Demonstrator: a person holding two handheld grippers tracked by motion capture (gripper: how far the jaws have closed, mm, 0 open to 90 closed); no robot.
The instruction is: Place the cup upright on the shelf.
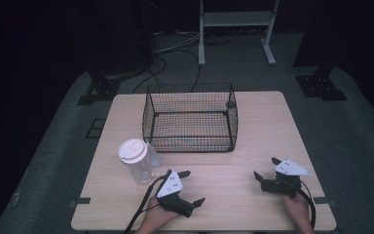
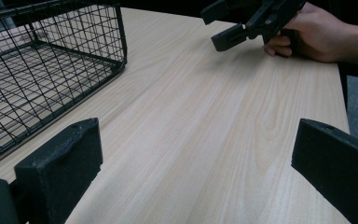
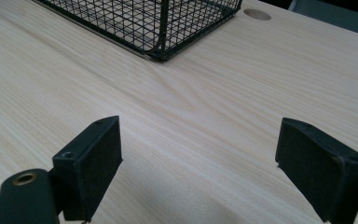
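On the left side of the table stands a see-through plastic jar. It has a round white lid on top, and the lid is on. The jar stands up straight. It looks like it has nothing inside, but that is hard to tell. It sits just by the front left corner of the wire basket.

Near the jar, a bit to its right and closer to the person, is the left gripper. Its two black jaws are spread wide apart and hold nothing. It is not touching the jar.

In the middle, farther back, sits the black wire basket. You can see the wood through its bottom. Nothing is in it.

On the right is the right gripper. Its jaws are wide apart too, with only bare table between them.
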